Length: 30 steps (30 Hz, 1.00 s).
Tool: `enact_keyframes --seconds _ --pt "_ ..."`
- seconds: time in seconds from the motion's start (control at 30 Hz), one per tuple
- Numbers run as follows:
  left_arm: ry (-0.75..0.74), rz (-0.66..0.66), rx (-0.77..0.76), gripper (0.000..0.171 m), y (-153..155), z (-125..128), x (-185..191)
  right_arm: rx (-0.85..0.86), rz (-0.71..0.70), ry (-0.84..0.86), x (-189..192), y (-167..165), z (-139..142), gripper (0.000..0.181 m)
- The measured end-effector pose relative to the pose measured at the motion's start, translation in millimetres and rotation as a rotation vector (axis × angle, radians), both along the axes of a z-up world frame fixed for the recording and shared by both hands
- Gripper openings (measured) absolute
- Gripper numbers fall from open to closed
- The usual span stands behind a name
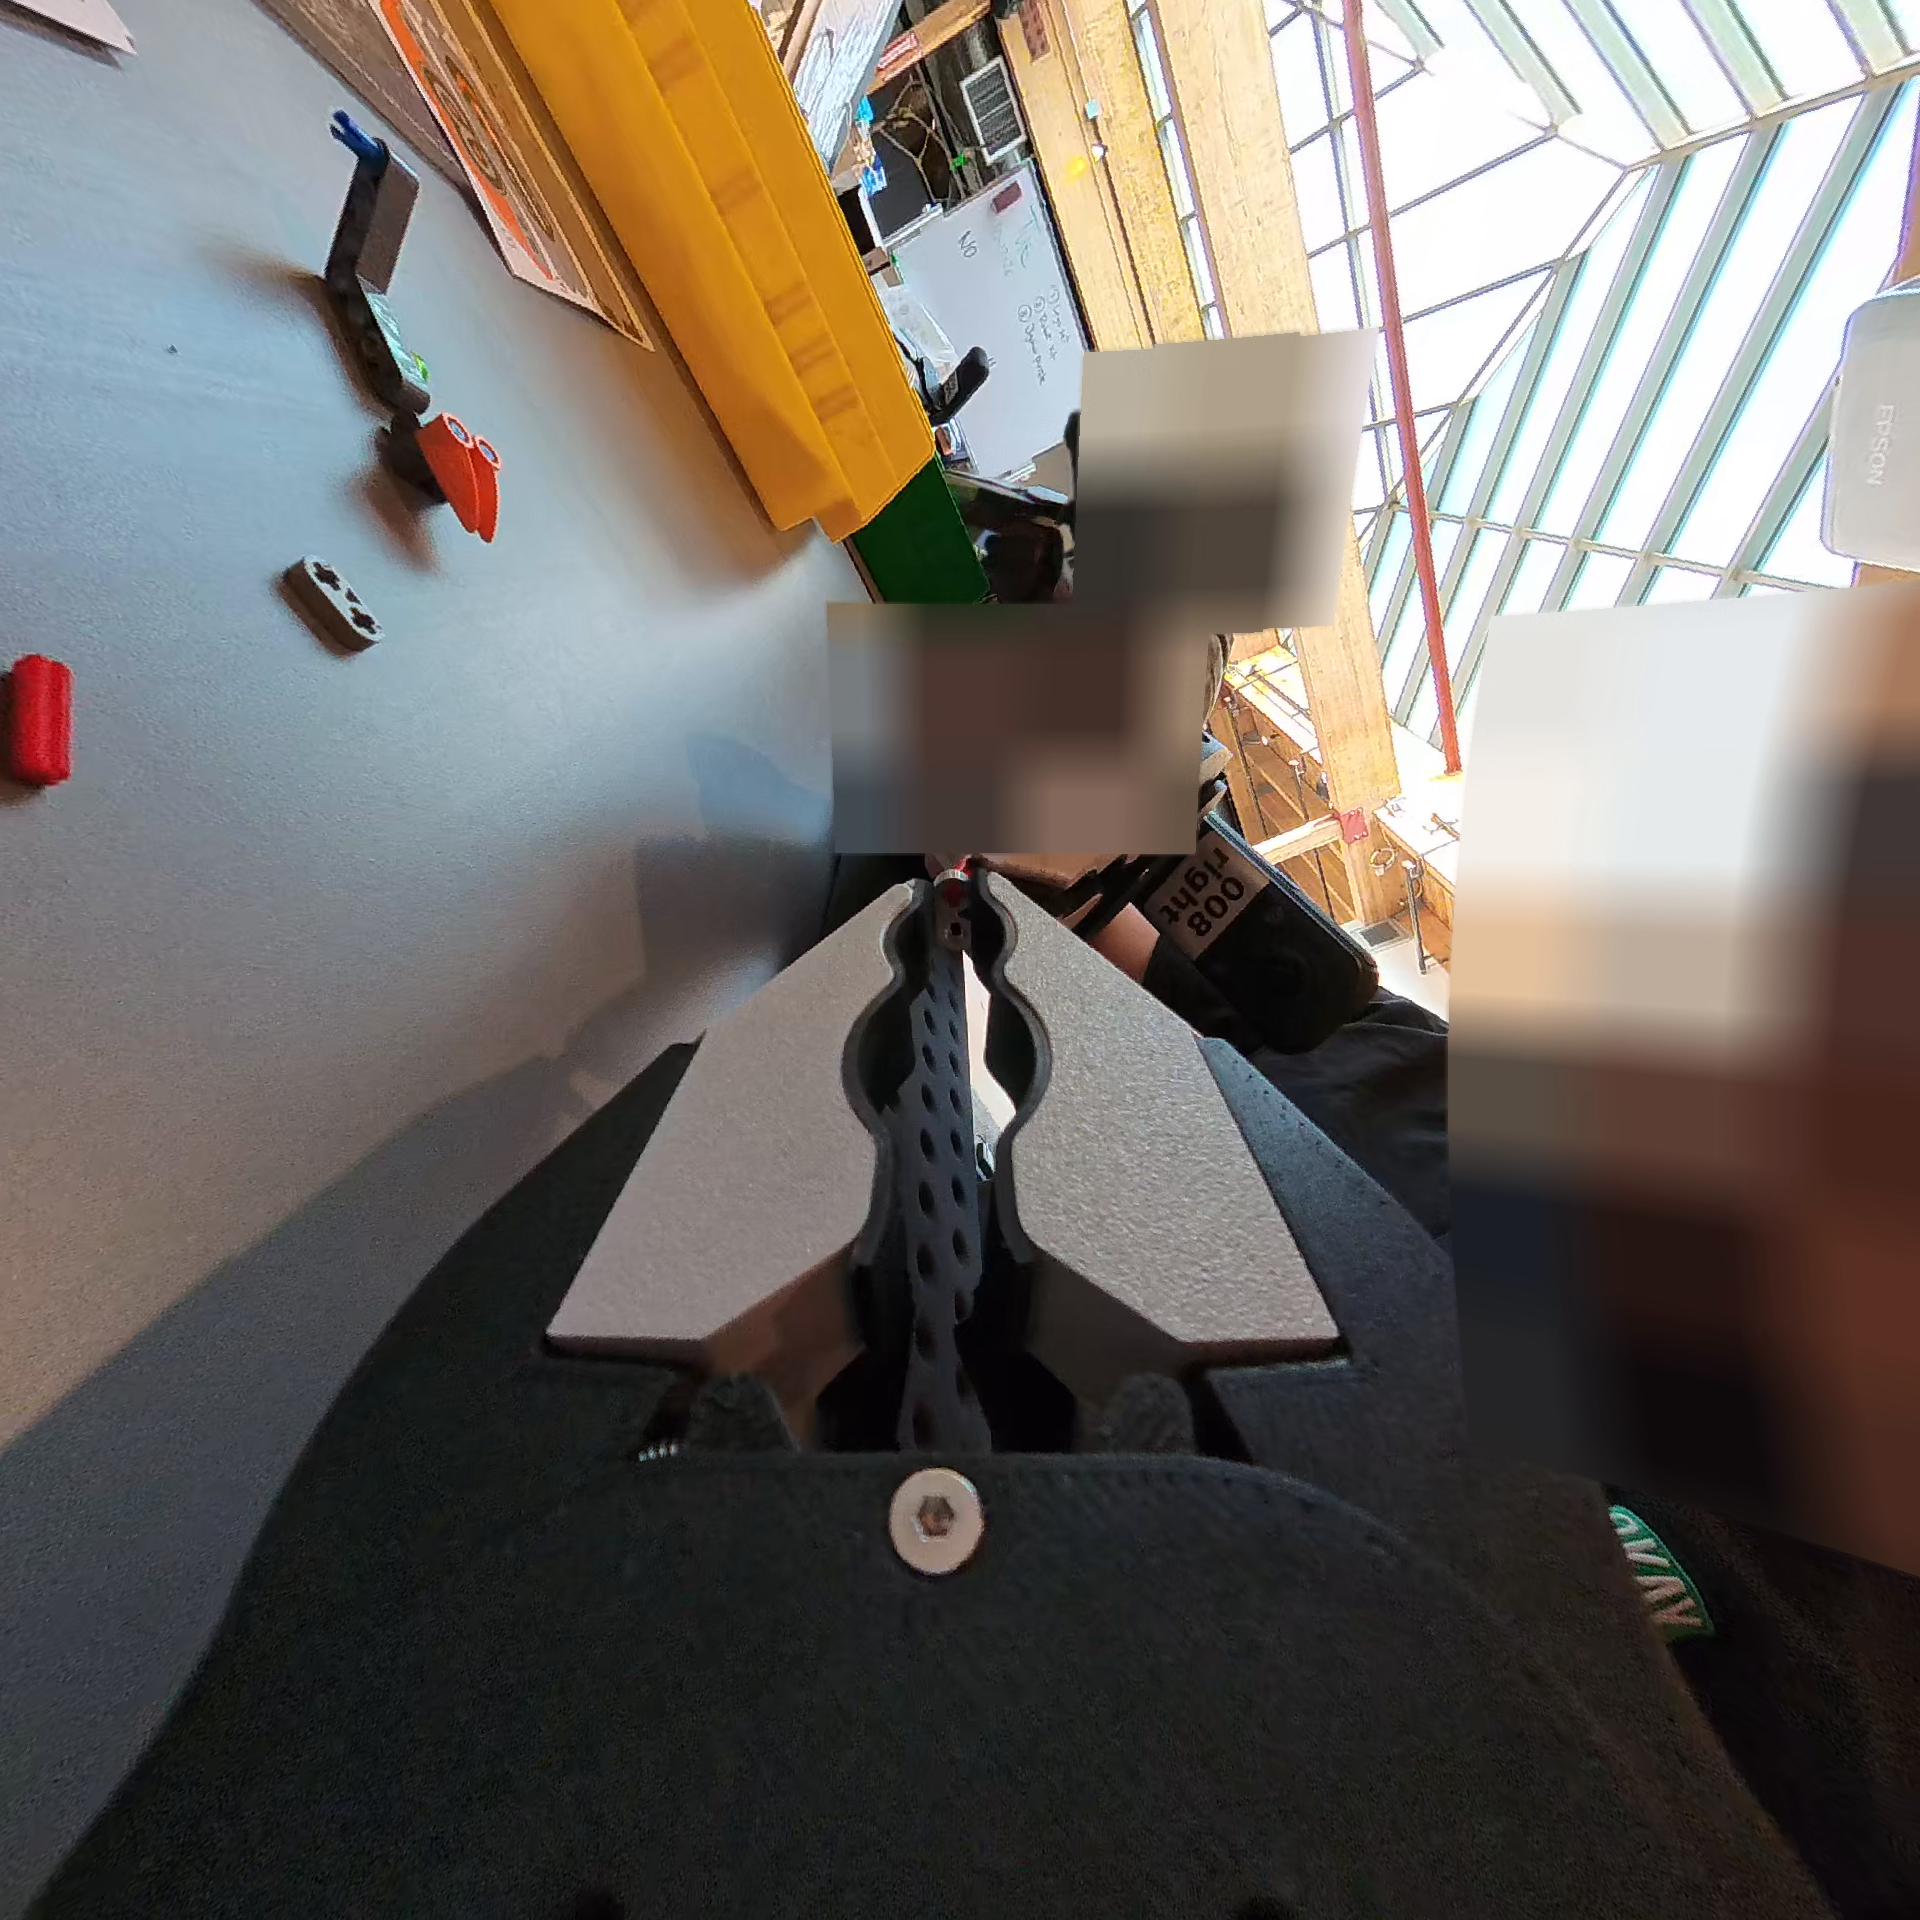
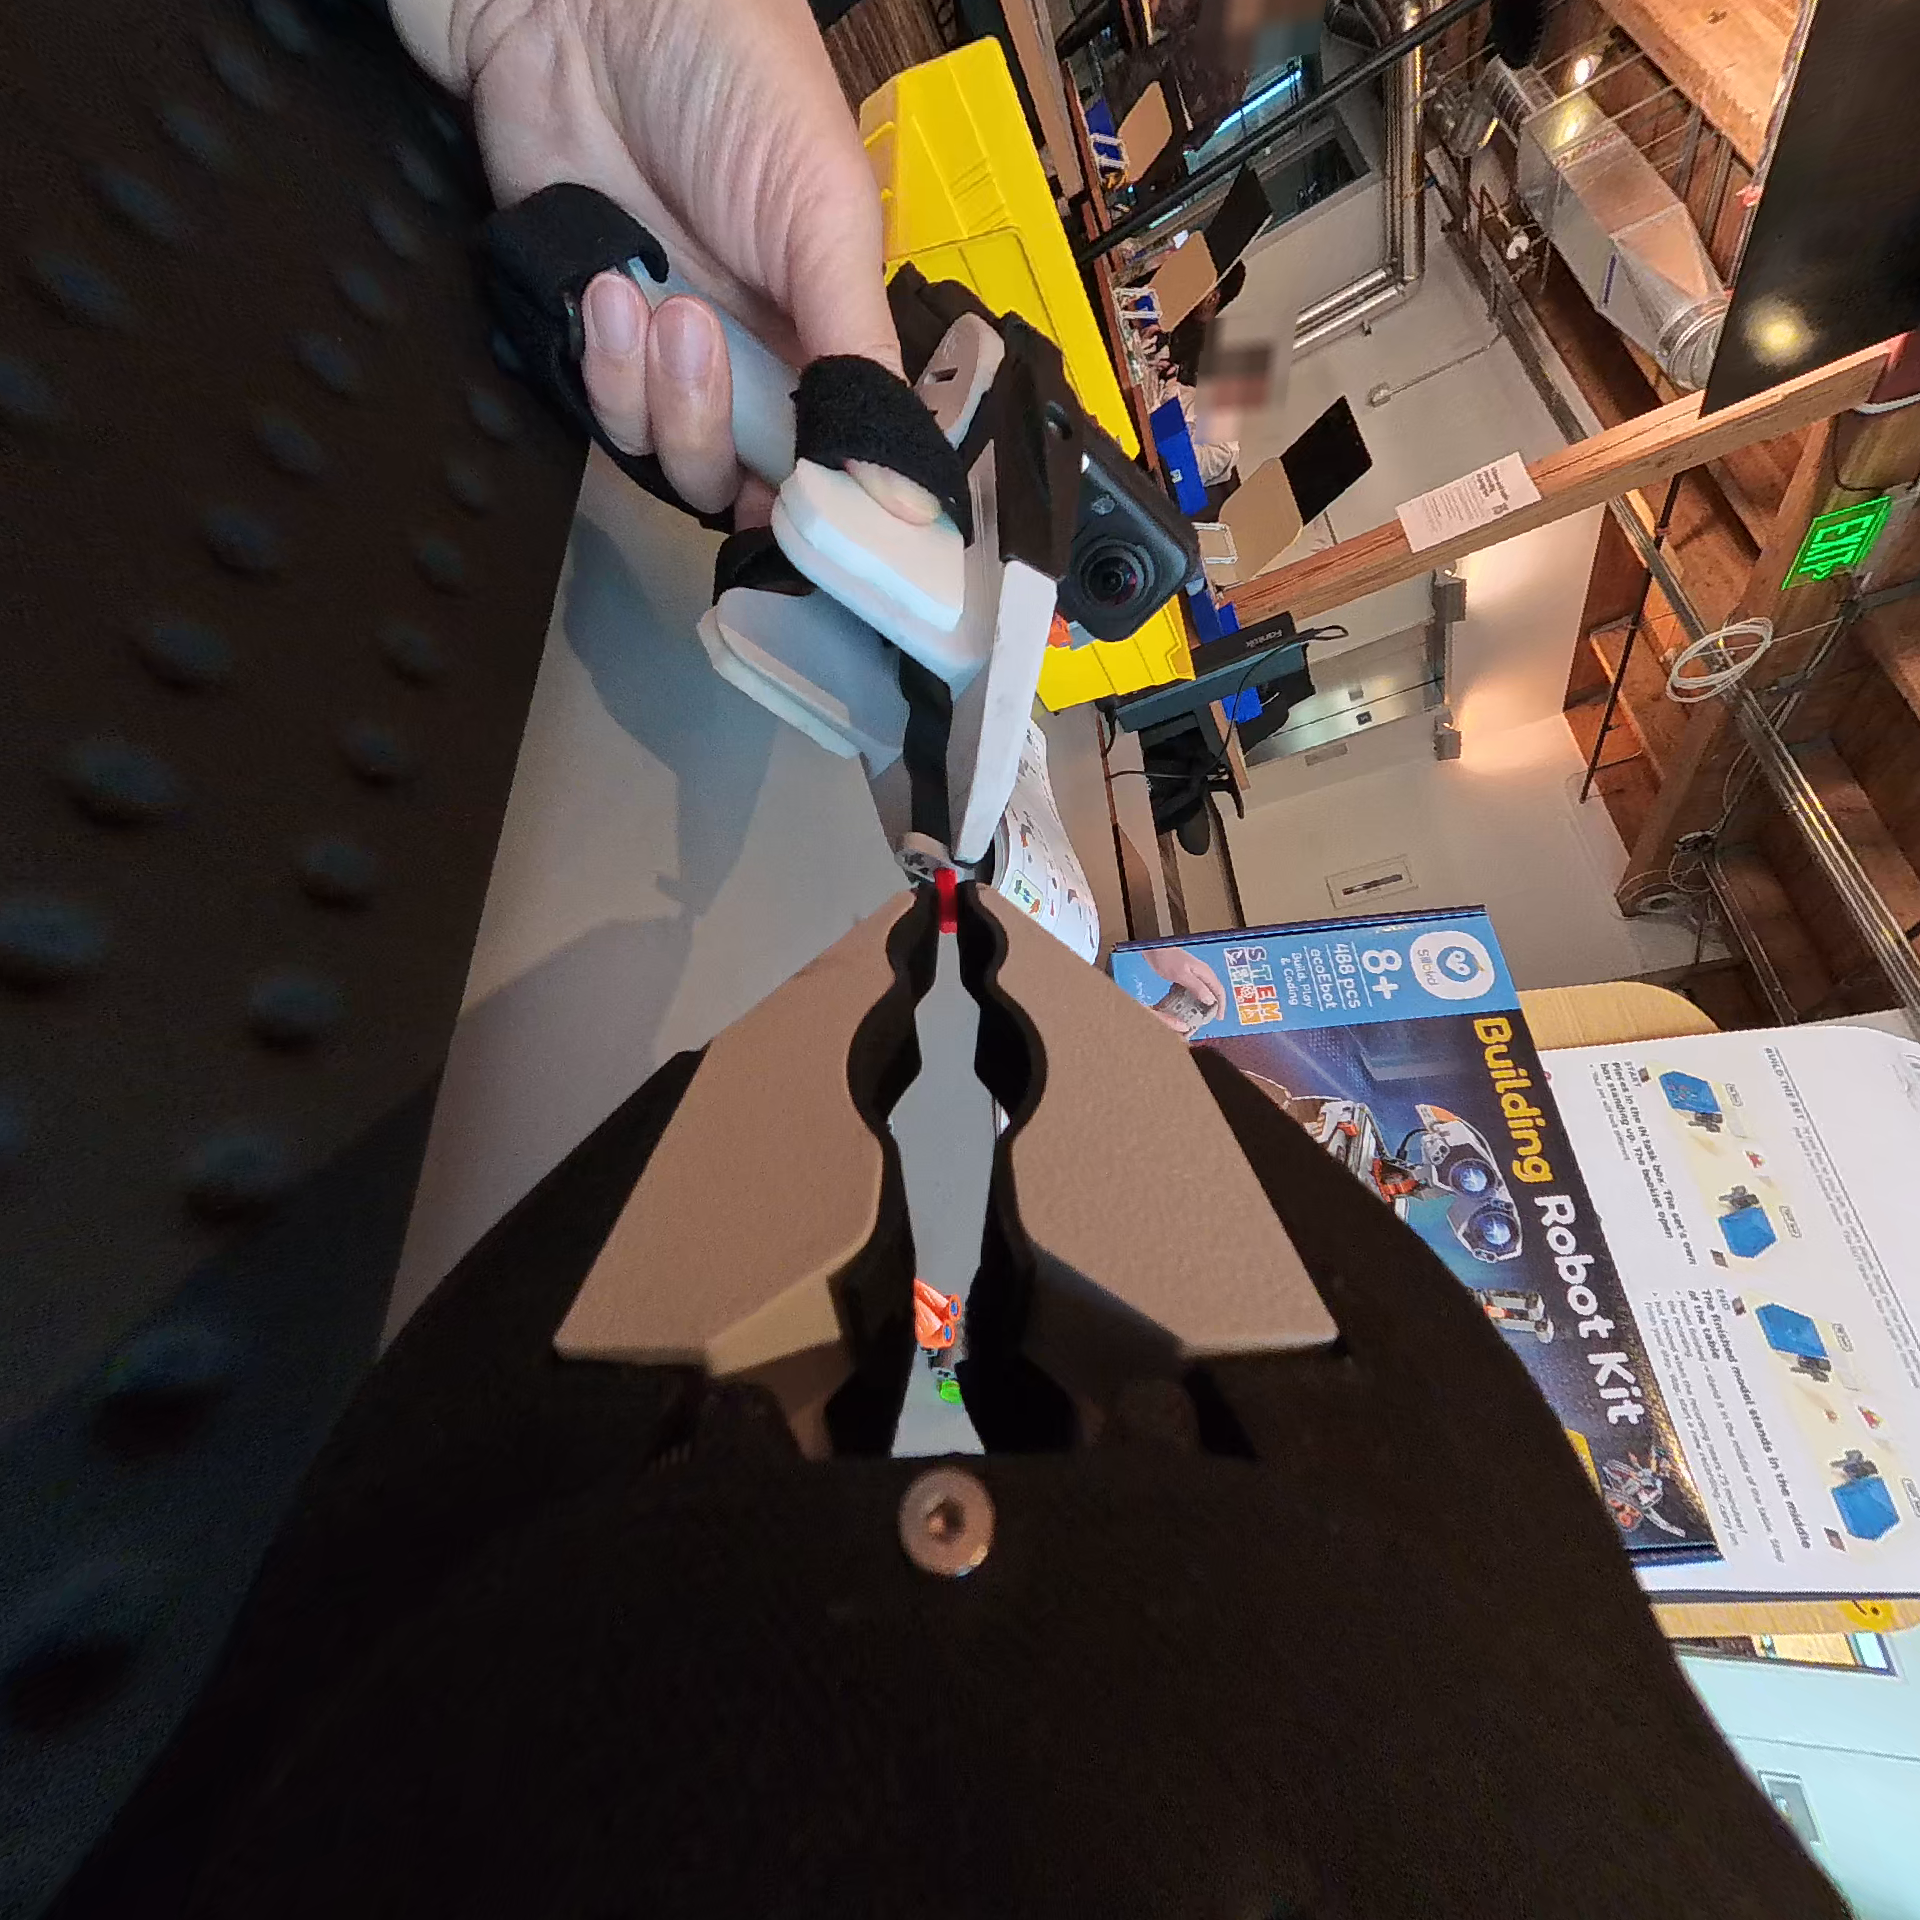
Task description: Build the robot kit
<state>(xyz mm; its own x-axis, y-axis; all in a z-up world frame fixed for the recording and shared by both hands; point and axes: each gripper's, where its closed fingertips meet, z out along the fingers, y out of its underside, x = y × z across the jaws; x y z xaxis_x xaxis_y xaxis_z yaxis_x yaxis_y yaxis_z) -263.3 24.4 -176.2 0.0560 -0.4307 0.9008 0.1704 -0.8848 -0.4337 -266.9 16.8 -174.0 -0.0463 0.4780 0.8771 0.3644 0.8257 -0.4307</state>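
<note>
In the left wrist view, we see the left gripper (image 1: 951, 914) with its two grey fingers drawn in close on a long dark perforated beam (image 1: 940, 1143) that runs lengthwise between them, its far end at the fingertips, where a small red pin (image 1: 958, 871) meets it. On the grey worktop (image 1: 312, 935) to the left lie loose building pieces: a red cylinder (image 1: 40, 719) at the picture's left edge, a grey two-hole connector (image 1: 332, 604), an orange curved piece (image 1: 462, 473) and a dark bent assembly (image 1: 372, 260) farther off. Yellow bins (image 1: 758, 260) stand along the worktop's far edge. In the right wrist view, we see the right gripper (image 2: 945, 909) narrowed to a slim gap, its tips pinching the red pin (image 2: 944, 899). Just beyond them the other gripper's white fingers (image 2: 1003, 707) come down to the same spot, gripped by a person's hand (image 2: 686, 208). To the right, a blue building-kit box (image 2: 1455, 1195) lies beside a white instruction sheet (image 2: 1766, 1299).
</note>
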Motion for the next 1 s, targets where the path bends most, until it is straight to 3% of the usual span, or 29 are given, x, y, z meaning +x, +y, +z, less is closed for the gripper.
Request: enact_keyframes --seconds 0.87,1.0 --pt "0.026 0.007 0.003 0.005 1 -3 2 -0.008 0.001 -0.013 -2 3 -4 0.003" --pt "0.039 0.054 0.088 0.004 7 5 3 -0.085 -0.014 0.033 -1 11 2 0.007"
